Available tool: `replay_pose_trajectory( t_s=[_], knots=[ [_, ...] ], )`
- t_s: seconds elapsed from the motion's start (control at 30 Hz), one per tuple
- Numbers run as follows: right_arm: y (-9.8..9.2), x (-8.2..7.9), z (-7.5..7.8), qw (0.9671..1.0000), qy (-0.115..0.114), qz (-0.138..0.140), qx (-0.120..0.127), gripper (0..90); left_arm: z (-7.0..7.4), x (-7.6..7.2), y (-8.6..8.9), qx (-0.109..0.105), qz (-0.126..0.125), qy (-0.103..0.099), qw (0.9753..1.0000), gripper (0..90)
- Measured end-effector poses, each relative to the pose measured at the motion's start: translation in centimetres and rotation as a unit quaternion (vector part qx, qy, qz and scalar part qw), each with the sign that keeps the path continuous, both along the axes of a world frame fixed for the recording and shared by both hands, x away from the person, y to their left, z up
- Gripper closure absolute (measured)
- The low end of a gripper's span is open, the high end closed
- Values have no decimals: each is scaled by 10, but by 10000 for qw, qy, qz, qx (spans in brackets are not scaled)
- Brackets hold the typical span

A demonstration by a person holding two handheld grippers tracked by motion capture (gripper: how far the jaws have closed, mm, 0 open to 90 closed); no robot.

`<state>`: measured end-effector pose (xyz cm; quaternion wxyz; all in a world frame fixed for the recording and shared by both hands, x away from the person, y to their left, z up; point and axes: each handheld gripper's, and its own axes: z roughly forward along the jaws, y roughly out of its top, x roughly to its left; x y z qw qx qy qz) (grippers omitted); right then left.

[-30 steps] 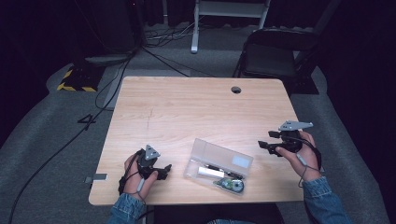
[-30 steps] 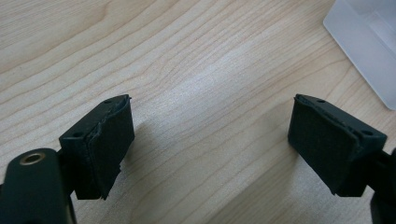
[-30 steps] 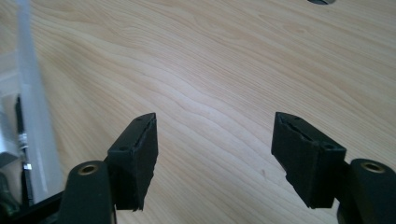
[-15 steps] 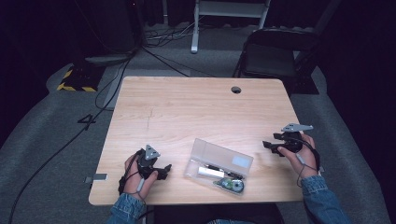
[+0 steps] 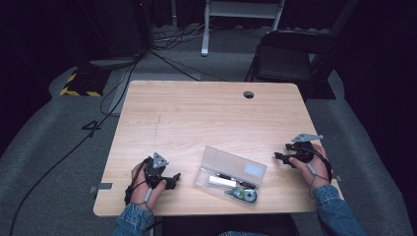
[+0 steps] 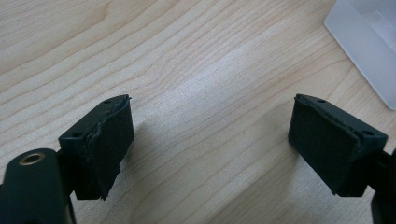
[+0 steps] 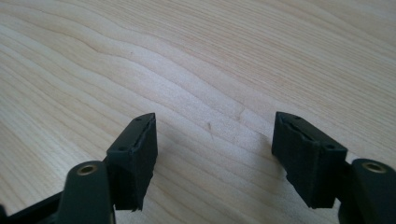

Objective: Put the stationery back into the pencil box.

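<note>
A clear plastic pencil case (image 5: 230,174) lies open near the table's front edge, with a white eraser-like block, a dark pen and a round tape dispenser (image 5: 244,195) inside. Its corner (image 6: 369,42) shows at the upper right of the left gripper view. My left gripper (image 5: 173,179) rests on the table to the case's left, jaws wide apart over bare wood (image 6: 210,135). To the right of the case, my right gripper (image 5: 280,158) sits low over the wood (image 7: 215,154), open and empty.
The wooden table (image 5: 206,118) has a round cable hole (image 5: 248,94) near its far edge. A black folding chair (image 5: 290,59) stands behind the far right corner. Cables and a yellow-black striped block (image 5: 78,83) lie on the grey floor at the left.
My right gripper has drifted slightly right and lower toward the table's right edge. The left gripper and the case have stayed put.
</note>
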<state>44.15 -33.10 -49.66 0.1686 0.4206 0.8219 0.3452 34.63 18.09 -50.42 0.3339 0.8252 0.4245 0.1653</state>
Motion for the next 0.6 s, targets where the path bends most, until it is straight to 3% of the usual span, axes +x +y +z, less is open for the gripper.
replay_pose_trajectory(
  t_s=[0.13,0.3,0.6],
  knots=[
    [2,0,-1,10000,-46,22,-48,283,0,0,0,-2,6,-8,10000,147],
    [6,2,-8,9999,-148,-31,-7,92,0,0,0,31,-7,-11,10000,145],
    [6,3,-8,9999,-141,-18,-3,86,0,0,0,26,-5,-8,10000,145]
  ],
)
